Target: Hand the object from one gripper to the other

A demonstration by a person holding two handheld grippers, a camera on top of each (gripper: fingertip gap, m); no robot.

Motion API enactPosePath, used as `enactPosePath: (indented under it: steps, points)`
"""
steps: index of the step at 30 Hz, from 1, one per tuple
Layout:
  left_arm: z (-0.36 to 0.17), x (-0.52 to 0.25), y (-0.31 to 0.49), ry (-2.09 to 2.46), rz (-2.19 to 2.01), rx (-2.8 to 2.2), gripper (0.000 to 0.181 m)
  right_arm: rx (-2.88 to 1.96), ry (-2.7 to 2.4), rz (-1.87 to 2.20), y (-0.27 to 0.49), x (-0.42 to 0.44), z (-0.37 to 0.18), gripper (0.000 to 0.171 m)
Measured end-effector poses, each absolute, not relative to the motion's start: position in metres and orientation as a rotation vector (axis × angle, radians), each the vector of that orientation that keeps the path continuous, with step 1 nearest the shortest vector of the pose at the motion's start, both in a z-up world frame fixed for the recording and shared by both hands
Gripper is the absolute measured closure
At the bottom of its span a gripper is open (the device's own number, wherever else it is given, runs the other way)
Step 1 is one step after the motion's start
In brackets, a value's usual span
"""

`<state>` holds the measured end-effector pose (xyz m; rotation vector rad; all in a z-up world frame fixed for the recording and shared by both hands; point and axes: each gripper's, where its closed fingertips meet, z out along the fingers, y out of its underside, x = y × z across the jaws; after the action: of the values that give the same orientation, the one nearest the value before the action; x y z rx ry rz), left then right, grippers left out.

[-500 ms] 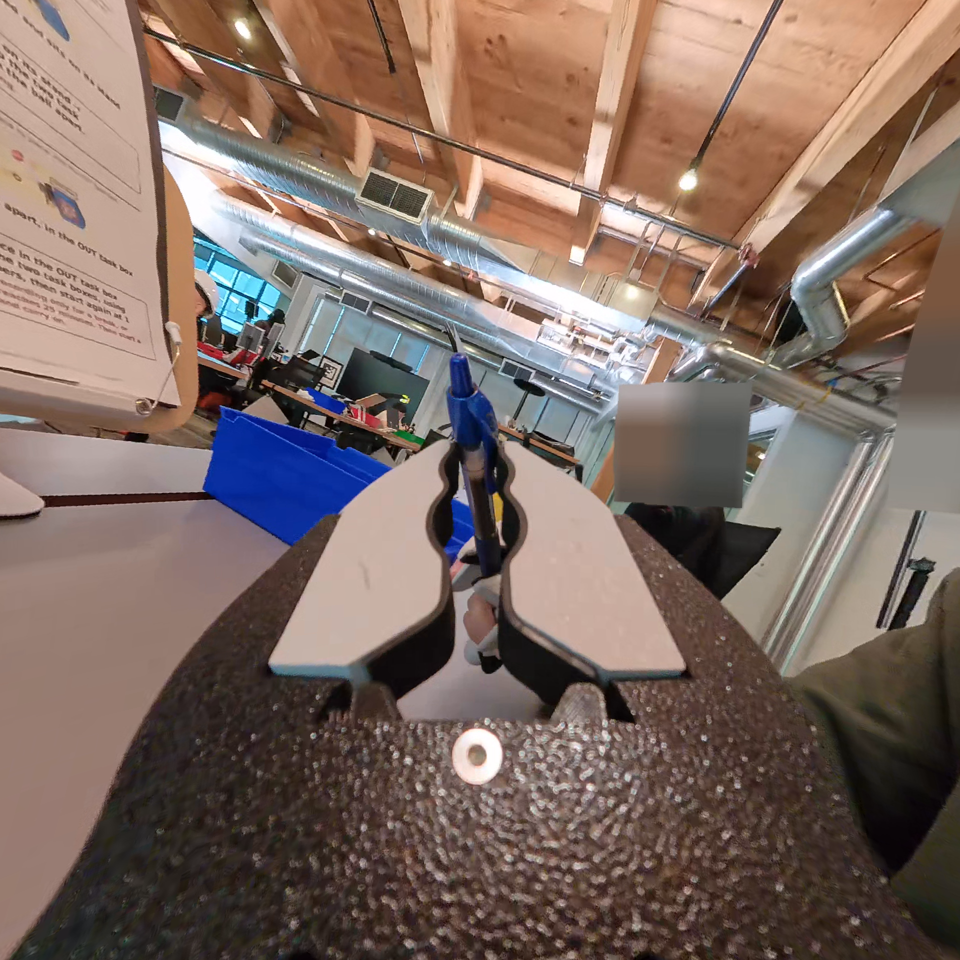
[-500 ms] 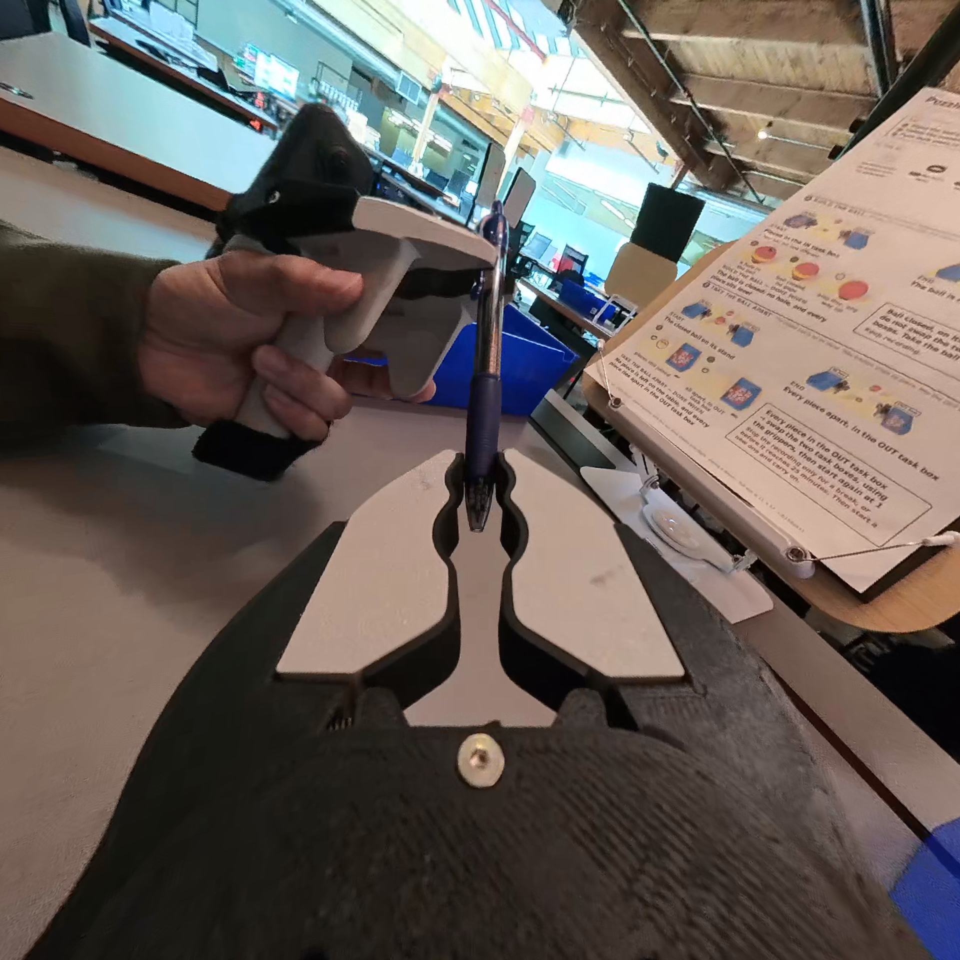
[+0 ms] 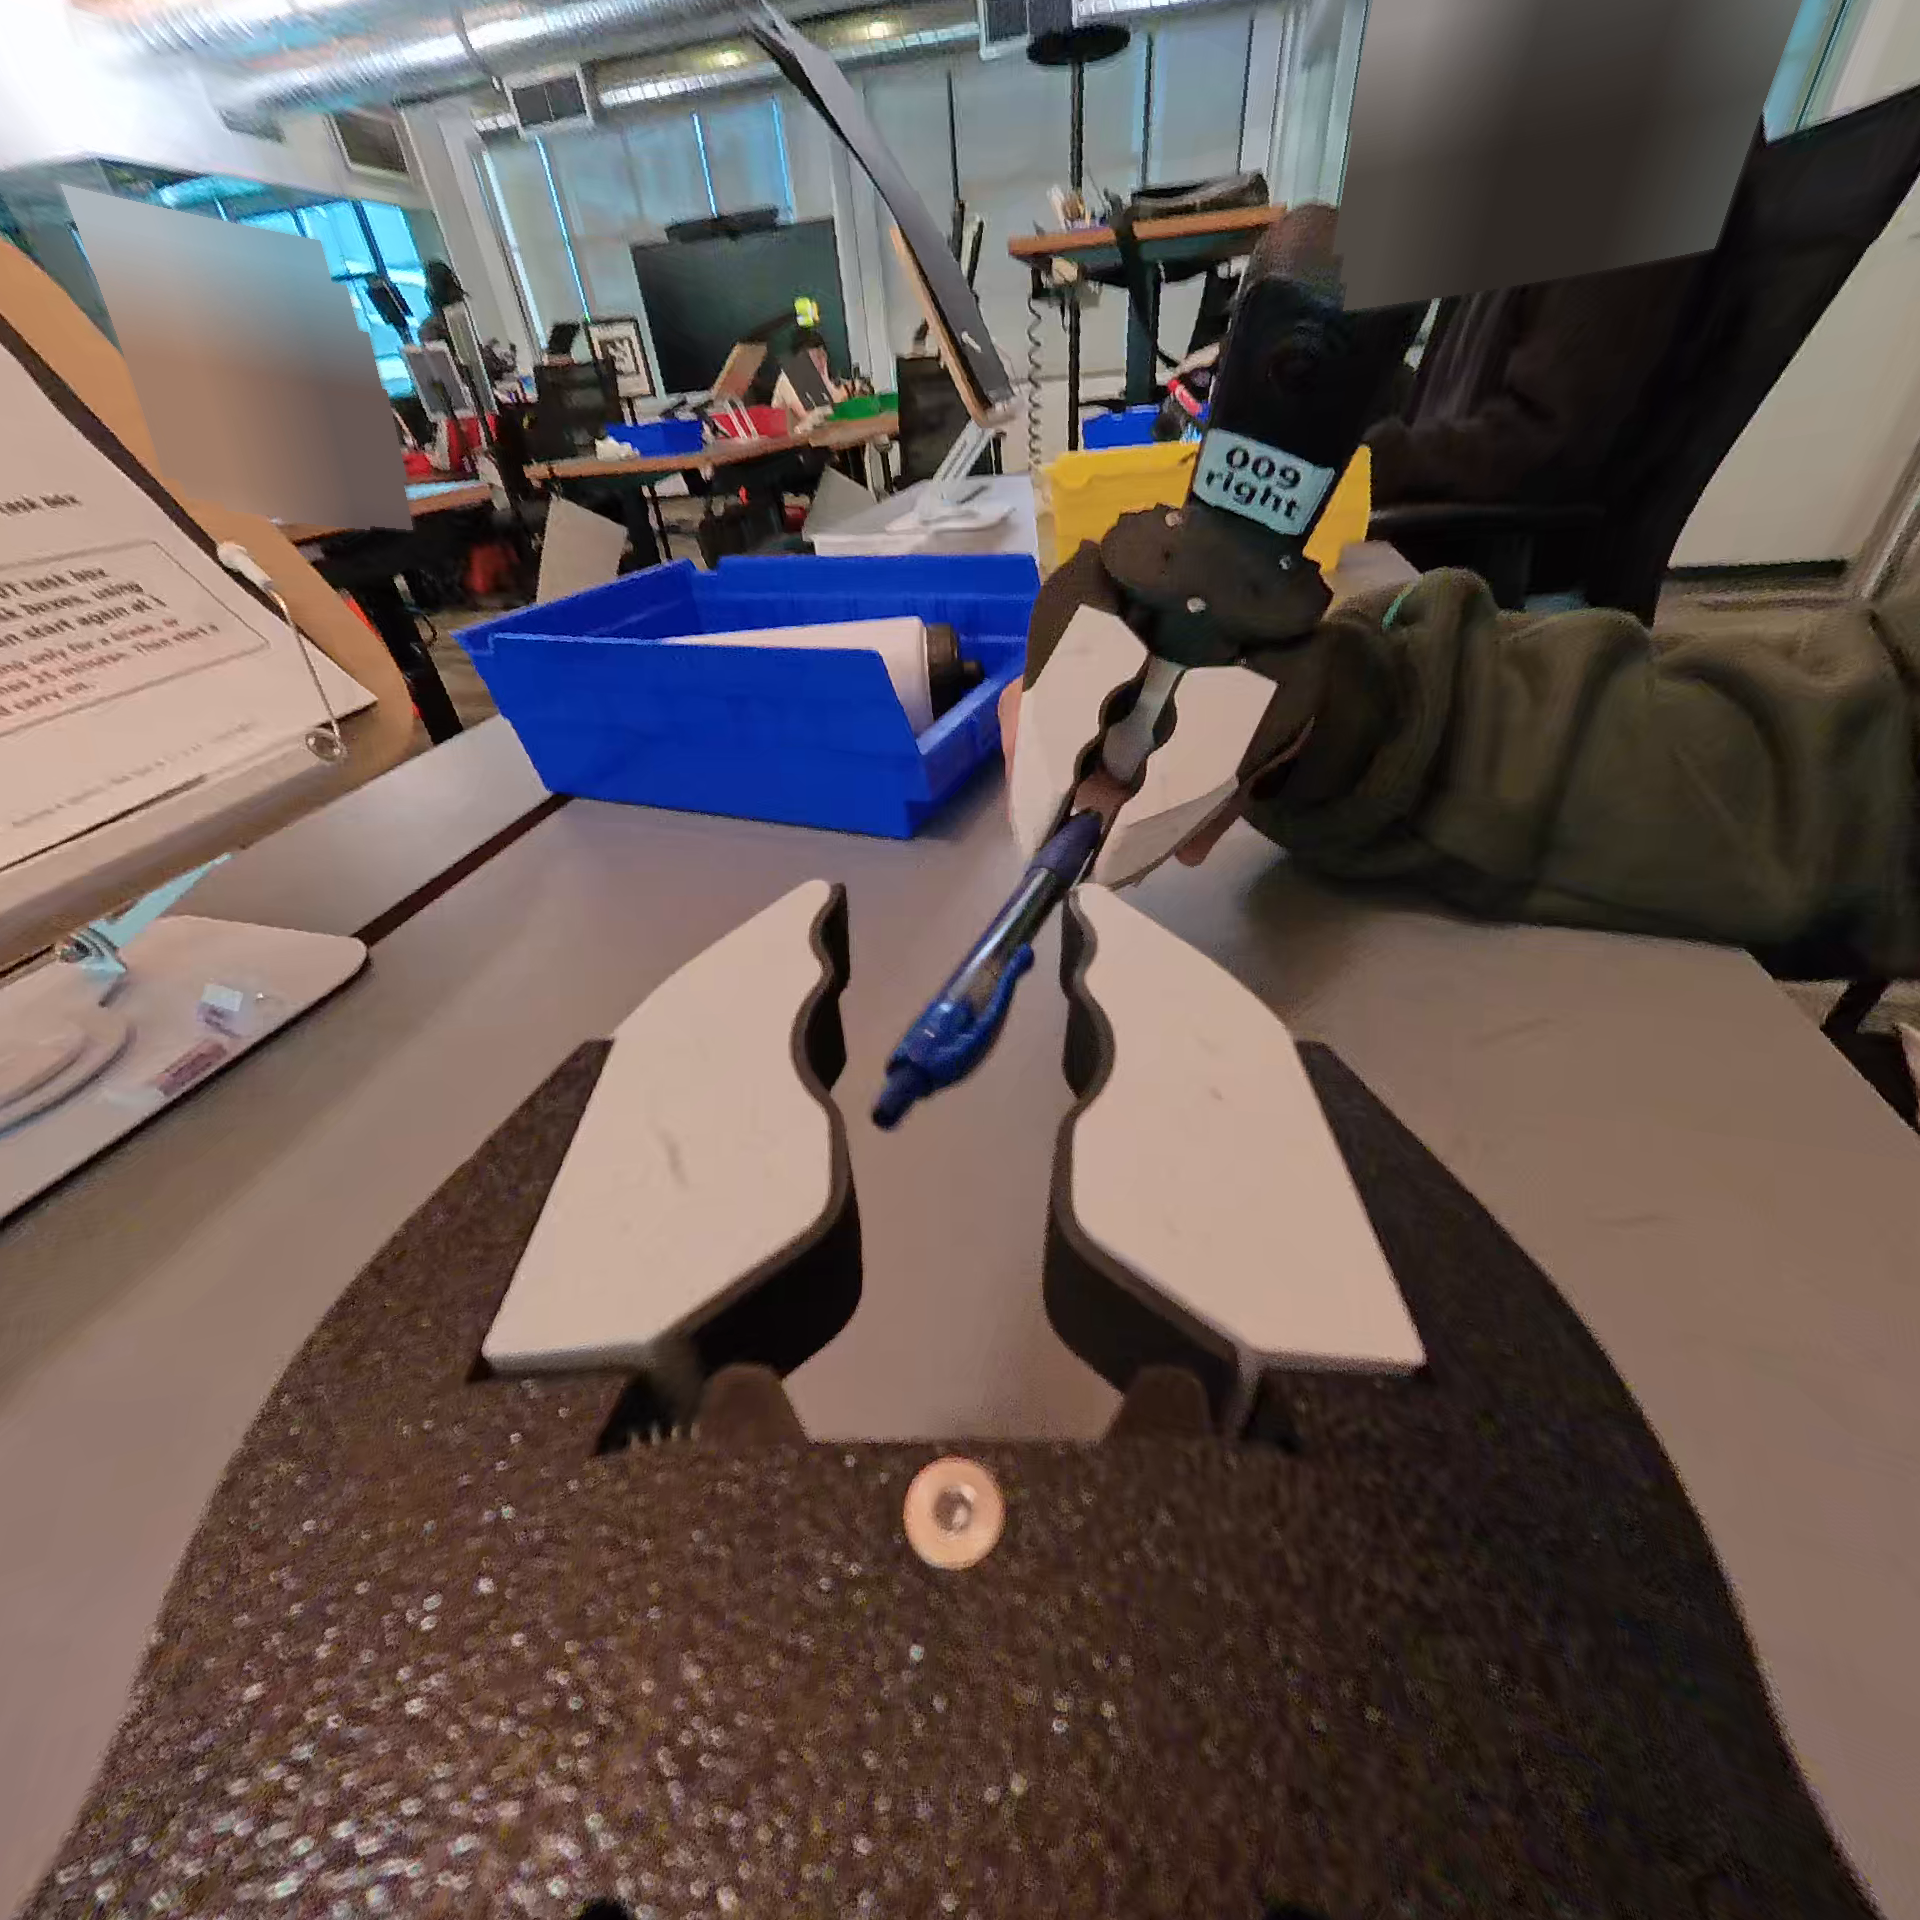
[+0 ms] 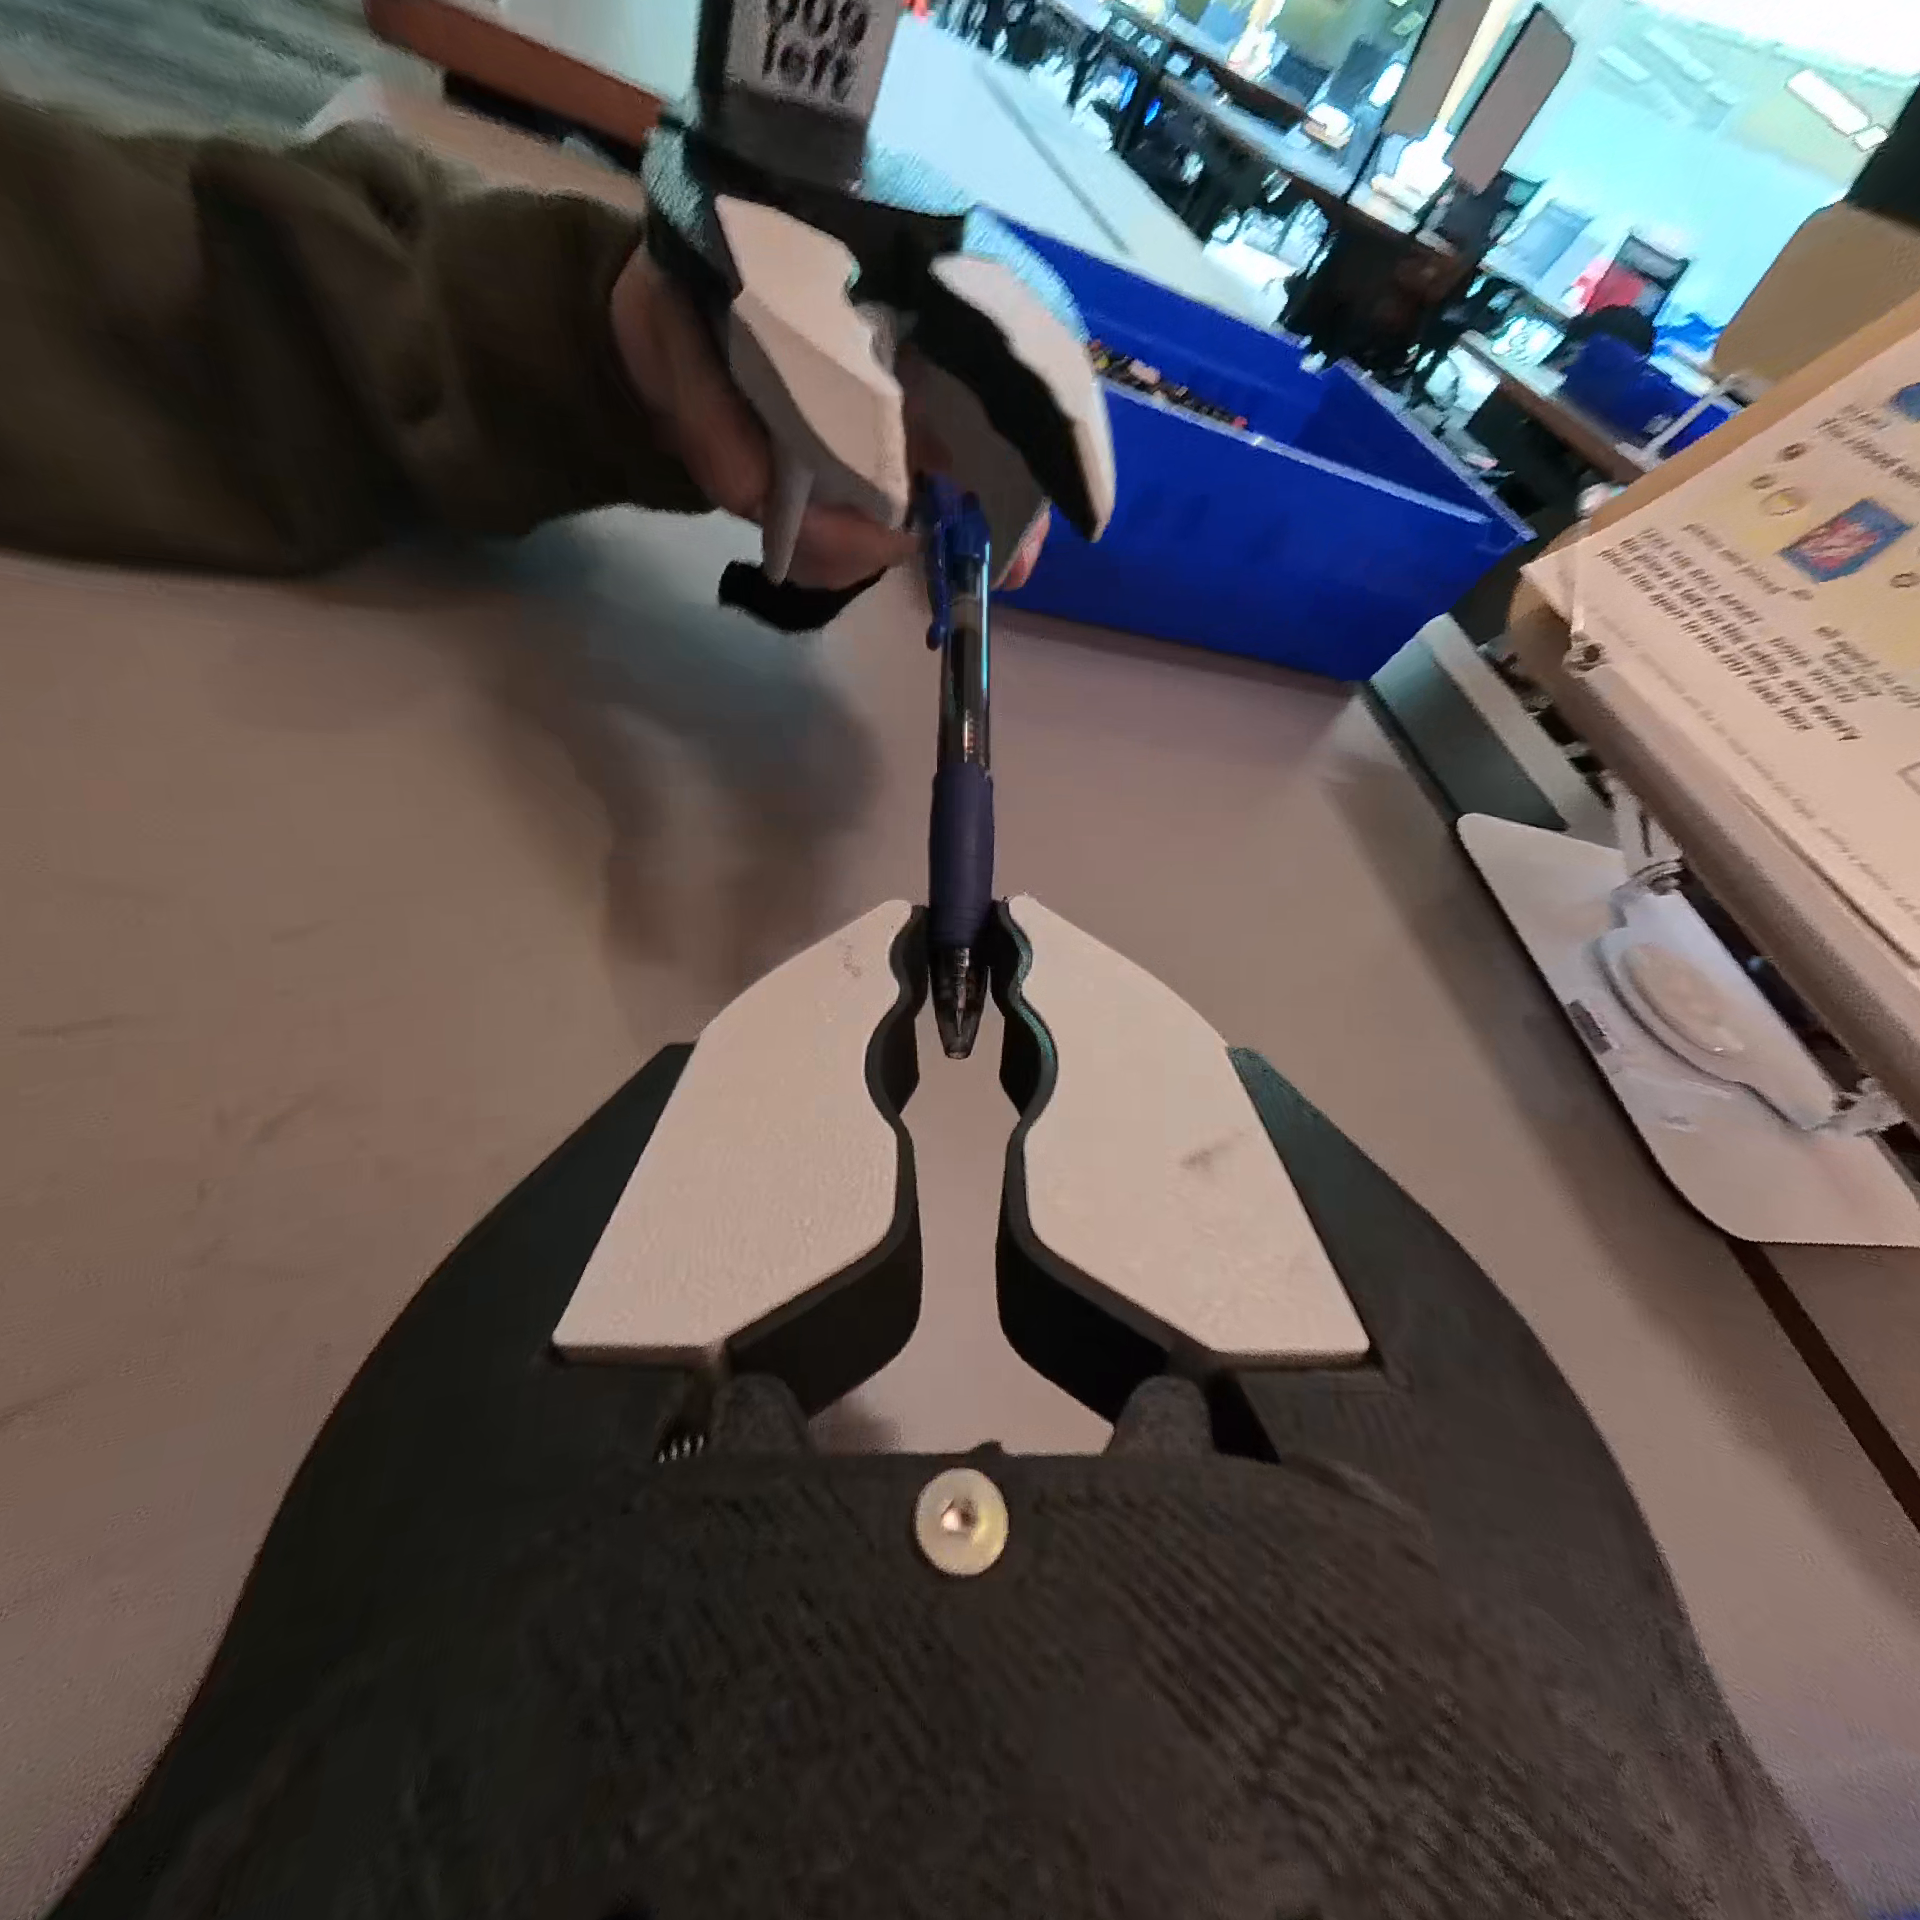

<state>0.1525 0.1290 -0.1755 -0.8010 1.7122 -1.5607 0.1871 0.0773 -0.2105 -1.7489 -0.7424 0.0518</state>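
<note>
- Now, at far left in the left wrist view, a paper stand [image 3: 125, 665] sits on the bench [image 3: 1558, 1195], with a blue bin [image 3: 727, 717] behind it.
- Next, the left claw [image 3: 951, 904] stands apart; the pen [image 3: 977, 977] lies in the gap with its clicker end toward the camera, and no finger [image 3: 717, 1122] seems to touch it, though the right finger comes close.
- Right of that, the right claw [image 3: 1101, 800] is clamped on the pen's tip end; a green sleeve [image 3: 1558, 748] runs off to the right.
- From the right wrist view, the right claw [image 4: 961, 914] pinches the dark grip of the pen [image 4: 961, 727], and the left claw [image 4: 987, 499] hangs spread around the far end.
- By my reading, the hand-over step is at its release: the right claw alone carries the pen.
- What follows, I judge, calls for drawing the left claw straight back without knocking the pen, while the right keeps a firm pinch.
</note>
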Motion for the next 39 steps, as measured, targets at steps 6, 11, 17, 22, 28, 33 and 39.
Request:
enactPosePath:
  steps: [6, 11, 17, 22, 28, 33, 39]
  points:
    - [-0.202, 0.147, 0.119, 1.919, -1.494, -0.819, 0.143, -1.745, -0.757, 0.103, 0.074, 0.183, -0.211, 0.160]
    - [-0.206, 0.145, 0.114, 1.954, -1.498, -0.792, 0.162, -1.706, -0.765, 0.198, 0.069, 0.174, -0.204, 0.160]
    - [-0.200, 0.142, 0.108, 1.956, -1.553, -0.755, 0.166, -1.686, -0.743, 0.206, 0.068, 0.176, -0.199, 0.160]
    - [-0.170, 0.145, 0.110, 1.764, -1.733, -0.746, 0.167, -1.492, -0.447, 0.331, 0.075, 0.193, -0.161, 0.138]
    - [-0.139, 0.154, 0.113, 1.411, -2.112, -0.804, 0.166, -1.280, -0.194, 0.552, 0.079, 0.202, -0.135, 0.123]
    - [-0.151, 0.164, 0.092, 1.486, -2.088, -0.809, 0.166, -1.207, -0.208, 0.533, 0.084, 0.185, -0.131, 0.146]
    - [-0.155, 0.165, 0.089, 1.538, -2.012, -0.790, 0.166, -1.233, -0.307, 0.495, 0.082, 0.176, -0.132, 0.162]
